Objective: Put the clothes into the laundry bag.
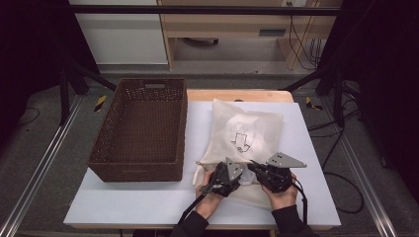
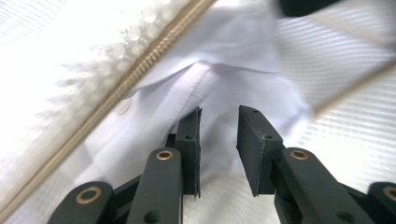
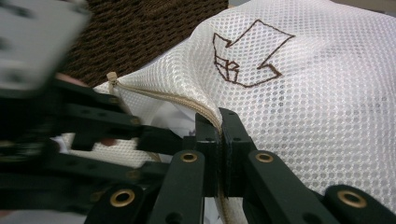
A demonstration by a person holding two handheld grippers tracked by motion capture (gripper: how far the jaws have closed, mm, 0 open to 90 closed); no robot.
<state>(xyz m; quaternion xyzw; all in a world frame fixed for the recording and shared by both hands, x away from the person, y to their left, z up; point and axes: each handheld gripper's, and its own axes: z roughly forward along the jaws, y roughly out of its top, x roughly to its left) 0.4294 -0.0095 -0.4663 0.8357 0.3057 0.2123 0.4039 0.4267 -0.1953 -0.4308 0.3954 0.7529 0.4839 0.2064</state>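
My right hand-held gripper point(image 3: 219, 135) has its two black jaws pressed together on the beige zipper edge point(image 3: 187, 103) of the white mesh laundry bag with a brown embroidered arrow point(image 3: 299, 88), pinching the rim of the bag's opening. My left hand-held gripper point(image 2: 218, 140) has its jaws a narrow gap apart, holding nothing; they point into the open mouth of the bag, where a white cloth garment point(image 2: 224, 88) lies inside, and the tips sit just at that cloth, though I cannot tell whether they touch it. In the left gripper view the zipper runs diagonally past on the left side of the jaws. From the high view, the mesh bag point(image 1: 244, 133) lies on the white bench point(image 1: 123, 202), its far end toward the back edge and its open end nearest me, under both grippers. My left hand-held gripper point(image 1: 223, 178) and right hand-held gripper point(image 1: 269, 175) sit close together at that near end, almost meeting. A dark brown woven rectangular basket point(image 1: 141, 129) stands on the bench just to the left of the bag, near it but apart from my grippers.
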